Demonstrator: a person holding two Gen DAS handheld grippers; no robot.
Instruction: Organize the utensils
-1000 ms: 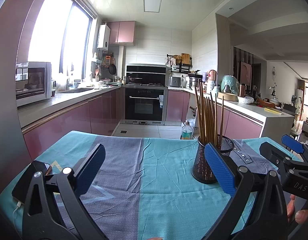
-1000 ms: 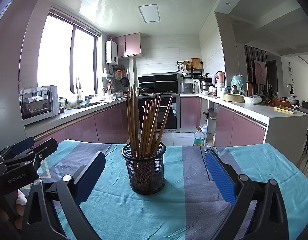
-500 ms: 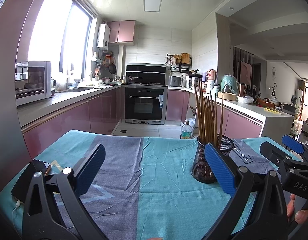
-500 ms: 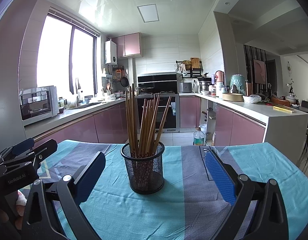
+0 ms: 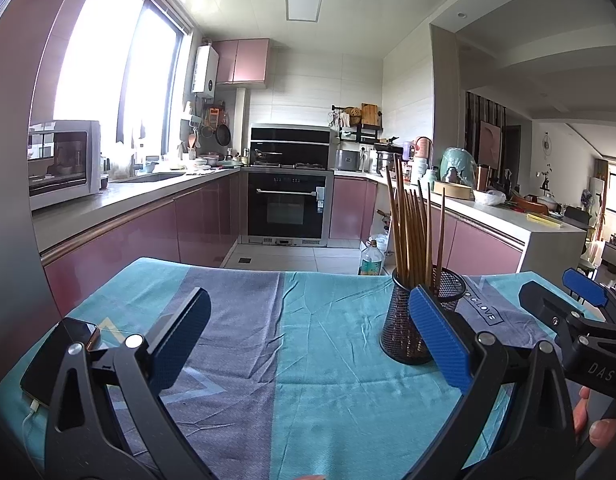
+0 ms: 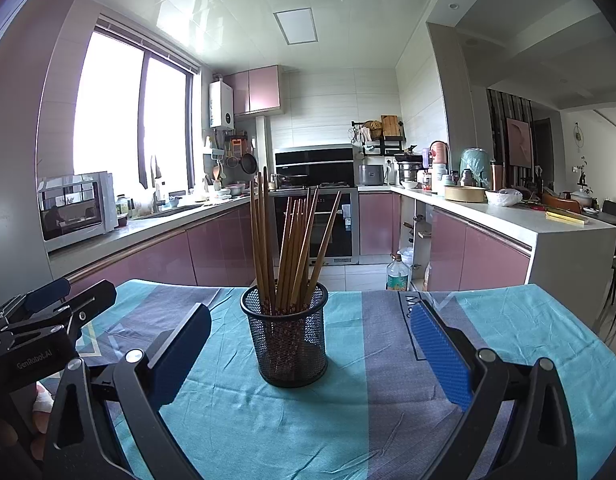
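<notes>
Left wrist view: the left gripper [image 5: 308,340] hovers over the desk [image 5: 328,400] with its jaws wide apart and nothing between them. The mesh cup [image 5: 422,316] stands on the desk cloth to the right of centre, partly behind the right blue pad [image 5: 438,344], and a bundle of chopsticks [image 5: 414,232] stands upright in it. Against the frames of a second ago almost nothing differs here: the cup sits a touch lower and nearer the right pad, and the jaw gap is the same. A phone [image 5: 59,360] lies at the near left edge of the desk. At far right the right gripper [image 5: 580,304] shows, with fingertips [image 5: 600,432] of the hand holding it below.

In the right wrist view the right gripper [image 6: 308,344] also has its jaws wide apart, empty, and the cup [image 6: 285,336] stands between the two pads but farther off, touching neither. Compared with a second ago the cup appears slightly left and a little nearer, and the chopsticks [image 6: 291,240] fan out as they did then. The left gripper [image 6: 51,320] sits at the left edge, apart from the cup.
</notes>
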